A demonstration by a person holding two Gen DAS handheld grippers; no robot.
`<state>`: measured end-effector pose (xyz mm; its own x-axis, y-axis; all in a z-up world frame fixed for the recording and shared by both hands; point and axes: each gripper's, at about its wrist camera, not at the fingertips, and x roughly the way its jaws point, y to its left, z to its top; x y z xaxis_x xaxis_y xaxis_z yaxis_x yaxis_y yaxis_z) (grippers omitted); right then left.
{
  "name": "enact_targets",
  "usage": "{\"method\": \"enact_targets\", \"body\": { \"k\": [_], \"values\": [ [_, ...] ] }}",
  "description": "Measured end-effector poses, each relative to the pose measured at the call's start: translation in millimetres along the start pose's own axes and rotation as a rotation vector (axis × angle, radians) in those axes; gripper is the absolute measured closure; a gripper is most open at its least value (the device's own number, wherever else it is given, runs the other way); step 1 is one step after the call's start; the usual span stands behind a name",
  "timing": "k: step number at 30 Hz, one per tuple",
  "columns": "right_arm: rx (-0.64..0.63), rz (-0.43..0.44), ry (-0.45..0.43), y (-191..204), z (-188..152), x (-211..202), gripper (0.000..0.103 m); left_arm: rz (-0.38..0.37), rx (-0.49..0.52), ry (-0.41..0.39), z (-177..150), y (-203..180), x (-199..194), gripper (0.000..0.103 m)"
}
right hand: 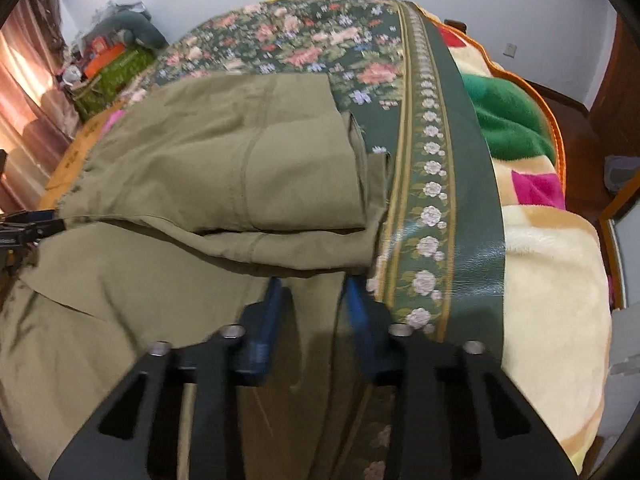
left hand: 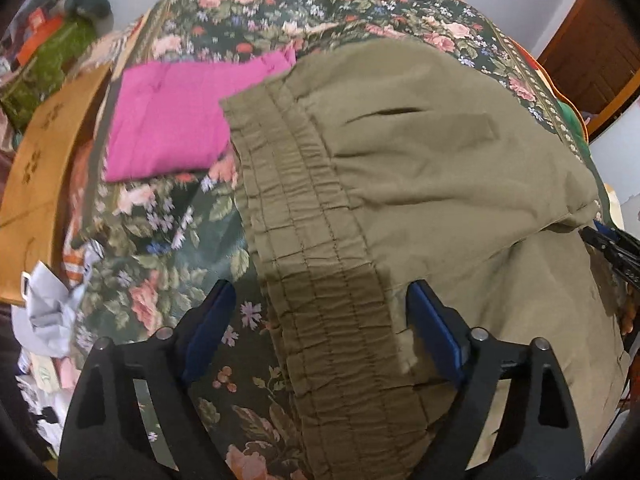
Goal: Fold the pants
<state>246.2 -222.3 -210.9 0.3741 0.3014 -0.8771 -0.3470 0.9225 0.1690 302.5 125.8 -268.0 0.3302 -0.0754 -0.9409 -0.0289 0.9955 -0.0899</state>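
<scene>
Olive pants (left hand: pixel 420 168) lie on a floral bedspread (left hand: pixel 168 240), with one part folded over the rest (right hand: pixel 240 160). My left gripper (left hand: pixel 320 300) is open and points down, its blue pads either side of the gathered elastic waistband (left hand: pixel 320 264) without touching it. My right gripper (right hand: pixel 314 292) has its pads (right hand: pixel 276 300) drawn narrow on the pants' near right edge, and fabric fills the gap between them. Each gripper also shows in the other's view: the right gripper (left hand: pixel 596 238) at the right edge, the left gripper (right hand: pixel 48 222) at the left edge.
A folded pink garment (left hand: pixel 168 120) lies beyond the waistband on the left. A tan board (left hand: pixel 36 184) and crumpled clutter (left hand: pixel 52 312) sit off the bed's left side. A plush multicoloured blanket (right hand: pixel 540 264) covers the bed's right side. Boxes (right hand: pixel 112 68) stand by the far wall.
</scene>
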Motion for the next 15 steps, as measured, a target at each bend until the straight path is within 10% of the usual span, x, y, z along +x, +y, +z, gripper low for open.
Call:
{"method": "enact_targets", "body": {
  "k": [15],
  "values": [
    [-0.131,-0.082,0.040,9,4,8,0.093,0.110,-0.031,-0.093,-15,8,-1,0.017]
  ]
}}
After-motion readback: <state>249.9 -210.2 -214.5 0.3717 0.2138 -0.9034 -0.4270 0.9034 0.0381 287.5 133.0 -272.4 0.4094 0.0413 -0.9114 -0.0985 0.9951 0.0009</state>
